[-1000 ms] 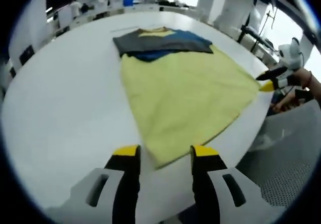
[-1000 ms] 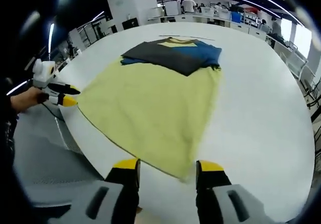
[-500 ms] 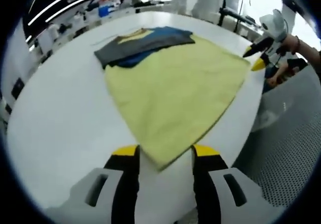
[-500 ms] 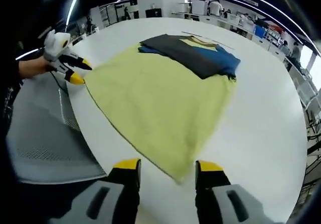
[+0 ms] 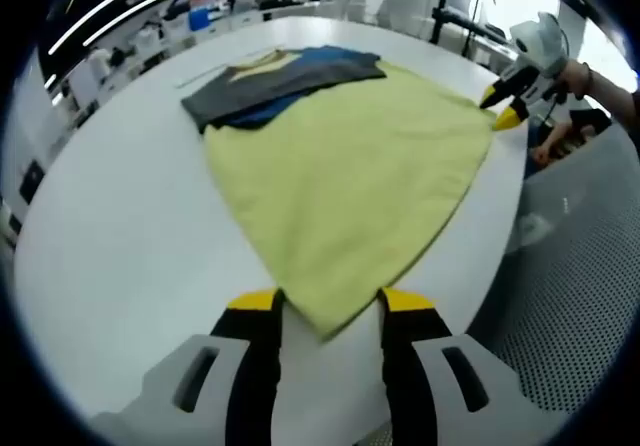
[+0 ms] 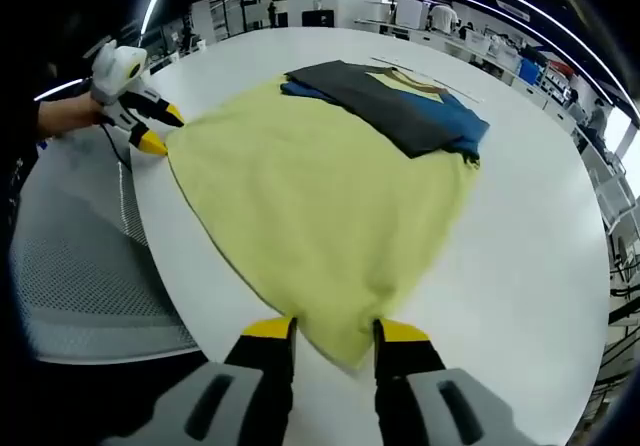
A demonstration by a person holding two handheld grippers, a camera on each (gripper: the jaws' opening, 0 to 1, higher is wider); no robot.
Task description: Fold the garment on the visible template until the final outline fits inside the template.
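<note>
A: The left tool [image 5: 330,301] is sitting with its jaws apart, and one near corner of the yellow garment [image 5: 350,176] is lying on the table [image 5: 120,216] between the two yellow tips. The right tool [image 6: 335,329] is doing the same at the other near corner: jaws apart, cloth between them, nothing clamped as far as I can judge.

B: And the rest of the garment?

A: It is spreading out flat towards the far side, where a pile of grey and blue clothes [image 6: 400,101] is overlapping its far edge. I am not making out a template outline.

B: What am I risking here?

A: Both corners are lying right at the table edge, above a grey perforated surface [image 6: 70,276]. If a tool is closing too high, it is pinching air, or only a few threads, and the corner is slipping out on the lift. Dragging instead of lifting could be pulling the cloth off the edge, or tugging the pile along with it.

B: And the hands?

A: Each hand [image 6: 65,111] is holding its tool low and angled down across the table, the two well apart, one per corner.
</note>
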